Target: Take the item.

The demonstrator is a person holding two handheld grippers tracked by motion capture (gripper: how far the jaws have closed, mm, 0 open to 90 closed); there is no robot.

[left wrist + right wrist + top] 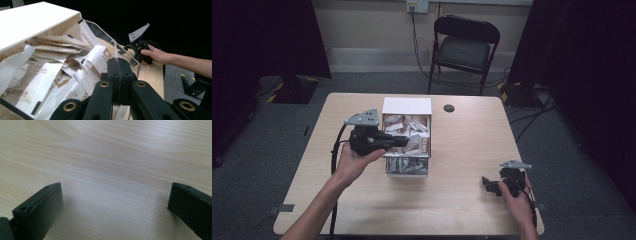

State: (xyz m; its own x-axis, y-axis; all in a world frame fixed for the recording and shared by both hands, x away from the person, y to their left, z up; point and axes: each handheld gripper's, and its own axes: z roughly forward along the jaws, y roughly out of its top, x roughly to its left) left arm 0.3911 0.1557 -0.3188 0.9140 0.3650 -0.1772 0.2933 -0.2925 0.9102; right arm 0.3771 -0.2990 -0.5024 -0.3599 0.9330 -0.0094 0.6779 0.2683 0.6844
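Clear box (407, 167) of sachets (50, 75) mid-bench (462, 200), white lid (407, 105) tipped back for access. Left tool (117, 75) clamped shut on the box's clear front wall, steadying it. Right tool (115, 202) parked wide open, empty, low over bare bench, well apart.

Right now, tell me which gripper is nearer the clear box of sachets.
Left. The left gripper is over the clear box, jaws shut above the sachets. The right gripper rests on the table, well off to its right, open.
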